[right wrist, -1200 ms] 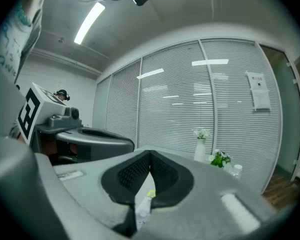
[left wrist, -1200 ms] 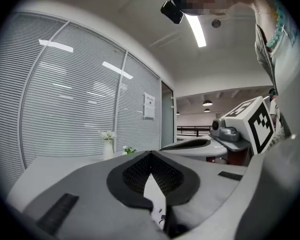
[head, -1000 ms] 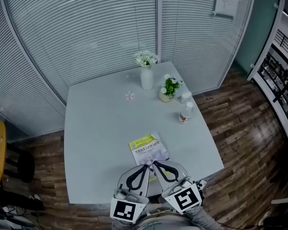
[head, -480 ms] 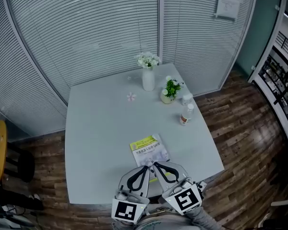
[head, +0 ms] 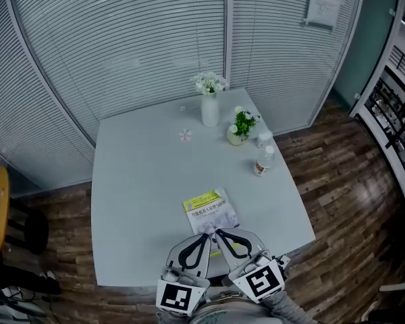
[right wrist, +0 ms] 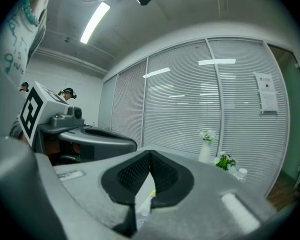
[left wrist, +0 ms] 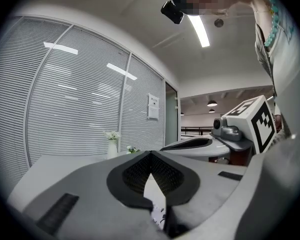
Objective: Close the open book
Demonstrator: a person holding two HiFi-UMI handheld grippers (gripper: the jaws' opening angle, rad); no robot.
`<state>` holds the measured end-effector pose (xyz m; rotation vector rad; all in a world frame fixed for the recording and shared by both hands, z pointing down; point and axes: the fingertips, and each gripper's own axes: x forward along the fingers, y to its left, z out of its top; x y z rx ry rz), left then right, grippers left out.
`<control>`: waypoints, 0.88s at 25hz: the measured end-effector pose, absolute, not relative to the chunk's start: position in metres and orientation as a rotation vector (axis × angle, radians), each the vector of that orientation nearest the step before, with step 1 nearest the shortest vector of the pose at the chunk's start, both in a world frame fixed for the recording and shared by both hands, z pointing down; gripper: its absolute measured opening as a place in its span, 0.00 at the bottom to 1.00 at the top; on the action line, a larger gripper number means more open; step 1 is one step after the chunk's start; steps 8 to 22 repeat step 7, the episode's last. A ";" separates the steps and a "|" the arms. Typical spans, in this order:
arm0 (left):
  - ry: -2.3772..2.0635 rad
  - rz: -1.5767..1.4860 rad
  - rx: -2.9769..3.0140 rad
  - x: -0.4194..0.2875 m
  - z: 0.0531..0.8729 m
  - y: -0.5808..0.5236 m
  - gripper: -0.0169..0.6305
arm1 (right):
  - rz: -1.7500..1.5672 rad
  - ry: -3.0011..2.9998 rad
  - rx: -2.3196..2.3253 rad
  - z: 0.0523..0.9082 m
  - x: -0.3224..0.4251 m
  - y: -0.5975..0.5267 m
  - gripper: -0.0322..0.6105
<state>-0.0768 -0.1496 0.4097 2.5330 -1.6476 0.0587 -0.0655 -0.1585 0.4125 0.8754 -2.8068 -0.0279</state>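
Note:
The book [head: 210,208] lies flat on the white table [head: 135,201] near its front edge, yellow and white cover up, and looks closed. Both grippers hover side by side just in front of it. My left gripper [head: 207,233] is shut with nothing between its jaws. My right gripper [head: 217,232] is shut too and also holds nothing. The two tips almost meet over the book's near edge. In the left gripper view the closed jaws [left wrist: 150,155] frame a strip of printed page [left wrist: 157,204]. A yellow sliver of the cover [right wrist: 150,194] shows below the closed jaws [right wrist: 150,154] in the right gripper view.
At the table's far side stand a white vase with flowers [head: 209,108], a small potted plant [head: 238,128], a small jar [head: 262,139] and a plastic bottle [head: 260,160]. A pink flower [head: 185,136] lies near the vase. Blinds close off the back; wooden floor surrounds the table.

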 end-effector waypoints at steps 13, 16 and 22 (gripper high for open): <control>-1.646 0.071 2.520 -0.077 0.416 -0.150 0.02 | -0.017 -2.809 0.874 0.416 -0.065 -0.160 0.05; -1.646 0.071 2.520 -0.077 0.416 -0.150 0.02 | -0.017 -2.809 0.874 0.416 -0.065 -0.160 0.05; -1.646 0.071 2.520 -0.077 0.416 -0.150 0.02 | -0.017 -2.809 0.874 0.416 -0.065 -0.160 0.05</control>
